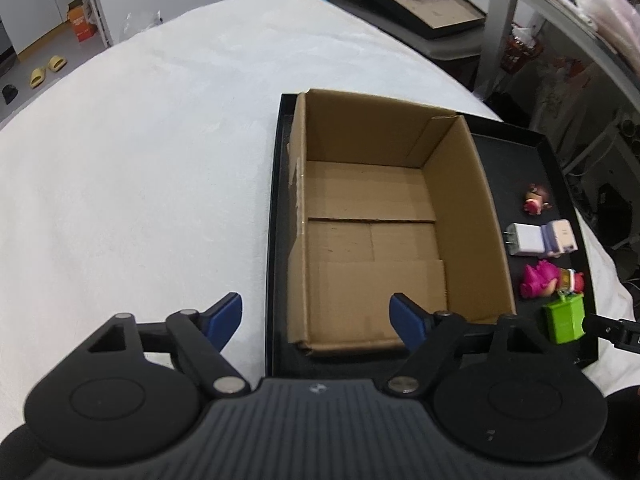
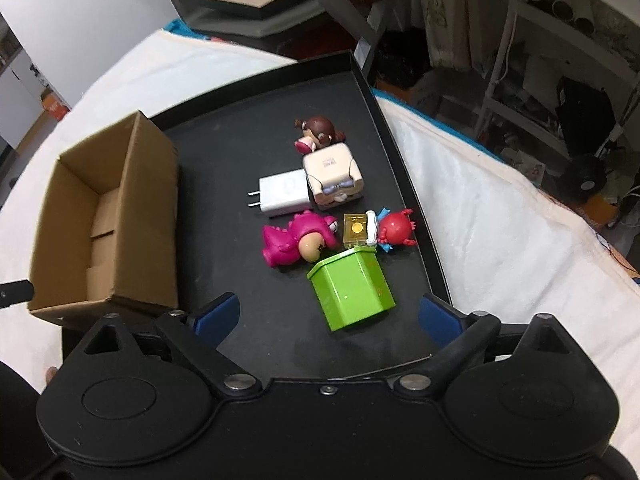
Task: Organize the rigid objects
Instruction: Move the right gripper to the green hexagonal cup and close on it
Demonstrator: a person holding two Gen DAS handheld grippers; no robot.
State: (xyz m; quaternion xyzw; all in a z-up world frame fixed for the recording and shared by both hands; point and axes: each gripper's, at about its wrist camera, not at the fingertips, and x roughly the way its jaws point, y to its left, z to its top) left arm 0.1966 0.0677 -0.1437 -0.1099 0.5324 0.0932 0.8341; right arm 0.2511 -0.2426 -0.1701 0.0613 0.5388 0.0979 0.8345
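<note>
An open, empty cardboard box stands on the left part of a black tray. My left gripper hangs open over the box's near left corner, with nothing between its fingers. To the right of the box, small items lie on the tray: a green tin, a pink dinosaur figure, a white charger, a beige cube toy, a brown-haired doll, a red figure and a clear yellow cube. My right gripper is open just short of the tin, its pads clear of it.
The tray rests on a white cloth that spreads far to the left. Beyond the right edge stand cluttered shelves. A dark framed board lies behind the table, and yellow slippers are on the floor at far left.
</note>
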